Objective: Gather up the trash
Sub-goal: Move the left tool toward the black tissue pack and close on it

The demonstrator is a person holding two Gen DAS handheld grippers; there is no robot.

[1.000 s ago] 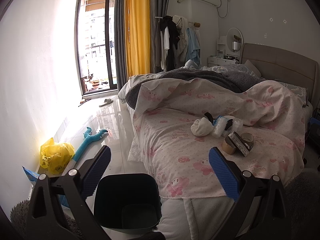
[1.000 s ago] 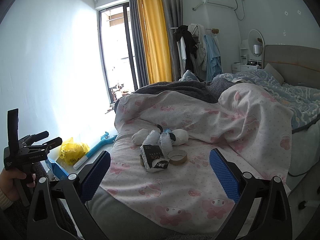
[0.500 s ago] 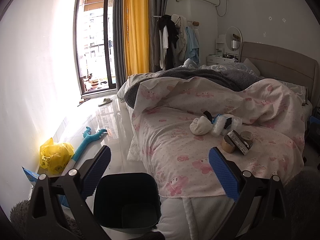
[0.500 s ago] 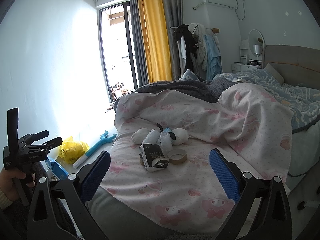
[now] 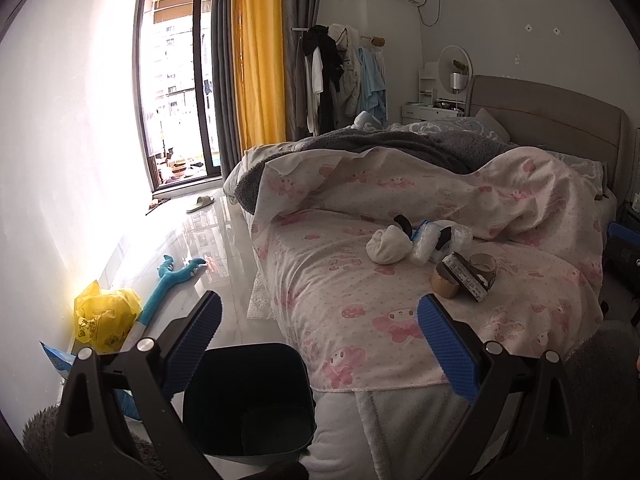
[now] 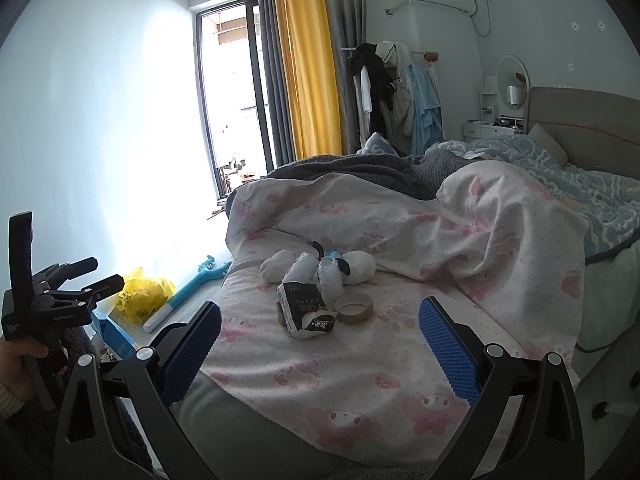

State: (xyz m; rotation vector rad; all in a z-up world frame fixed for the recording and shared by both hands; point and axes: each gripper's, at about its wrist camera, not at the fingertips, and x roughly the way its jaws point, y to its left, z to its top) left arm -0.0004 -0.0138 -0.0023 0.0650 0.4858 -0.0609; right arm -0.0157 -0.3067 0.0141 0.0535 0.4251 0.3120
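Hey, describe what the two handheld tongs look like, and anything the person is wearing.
Both tongs, left and right, have black triangular-cutout frames with silver bolts and blue ribbed pads. In the right wrist view, the left one has a black pistol-style handle held by a hand with a cream knit cuff. No cables visible.

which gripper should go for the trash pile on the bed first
Probably right: the right gripper, open, faces the black carton squarely. The left gripper, also open, sits above the bin.

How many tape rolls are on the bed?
2. One tape roll lies right of the crumpled black box; another roll sits mostly hidden behind the box. Others may be hidden.
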